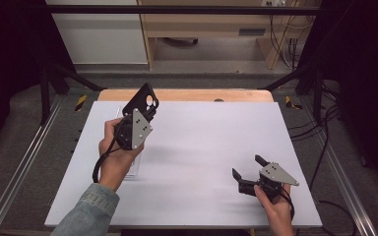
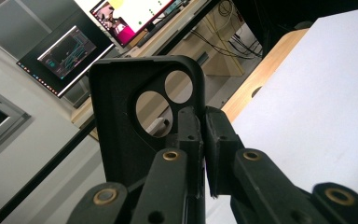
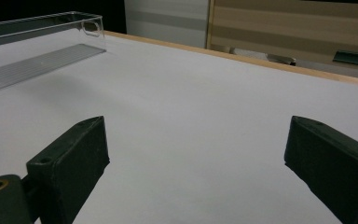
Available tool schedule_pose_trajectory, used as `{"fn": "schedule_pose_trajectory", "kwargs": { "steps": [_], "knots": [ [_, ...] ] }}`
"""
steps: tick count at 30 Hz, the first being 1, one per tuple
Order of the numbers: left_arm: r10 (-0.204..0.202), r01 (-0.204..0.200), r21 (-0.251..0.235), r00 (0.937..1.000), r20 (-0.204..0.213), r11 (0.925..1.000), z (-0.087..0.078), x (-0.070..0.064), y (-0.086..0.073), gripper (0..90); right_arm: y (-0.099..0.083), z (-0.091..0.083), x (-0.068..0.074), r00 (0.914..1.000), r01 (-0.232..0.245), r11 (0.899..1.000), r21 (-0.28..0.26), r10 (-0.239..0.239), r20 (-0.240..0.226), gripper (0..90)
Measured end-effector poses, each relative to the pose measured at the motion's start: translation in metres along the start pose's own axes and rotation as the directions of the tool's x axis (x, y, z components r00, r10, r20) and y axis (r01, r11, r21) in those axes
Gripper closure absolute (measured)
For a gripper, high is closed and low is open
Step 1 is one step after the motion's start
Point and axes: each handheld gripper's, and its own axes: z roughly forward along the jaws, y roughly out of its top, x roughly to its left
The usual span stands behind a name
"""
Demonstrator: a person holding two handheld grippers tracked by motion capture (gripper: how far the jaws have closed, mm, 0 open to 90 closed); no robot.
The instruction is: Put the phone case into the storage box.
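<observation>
Left tool (image 1: 145,112) lifting the phone case (image 1: 142,101)

You're gripping the black phone case by its edge, raised above the desk's (image 1: 202,147) far left; your right tool (image 1: 248,169) is resting near right, jaws spread wide, grasping nothing.

White table top (image 1: 192,147), clear tray (image 3: 37,42) lying on it

Left gripper (image 1: 145,109) raised, jaws clamped; right gripper (image 1: 248,172) low, jaws apart.
</observation>
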Motion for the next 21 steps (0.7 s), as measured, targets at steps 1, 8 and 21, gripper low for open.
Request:
{"fn": "schedule_pose_trajectory", "kwargs": {
  "steps": [1, 8, 21],
  "knots": [
    [-0.002, 0.002, 0.000, 1.0000, 0.000, 1.0000, 0.0000, 0.0004, 0.0002, 85.6, 0.0000, 0.0000, -0.0001, 1.0000, 0.000, 1.000, 0.000, 0.000, 0.000, 6.6],
    [-0.013, 0.013, 0.002, 0.9999, -0.005, 0.9999, 0.0016, 0.0035, 0.0012, 85.6, 0.0003, -0.0008, -0.0002, 1.0000, 0.002, 1.000, -0.005, -0.002, 0.002, 6.6],
    [-0.062, 0.062, -0.002, 0.9980, -0.010, 0.9980, 0.0044, 0.0086, -0.0004, 85.5, 0.0004, -0.0015, -0.0011, 1.0000, -0.001, 1.000, -0.008, 0.001, 0.004, 6.6]
  ]
}}
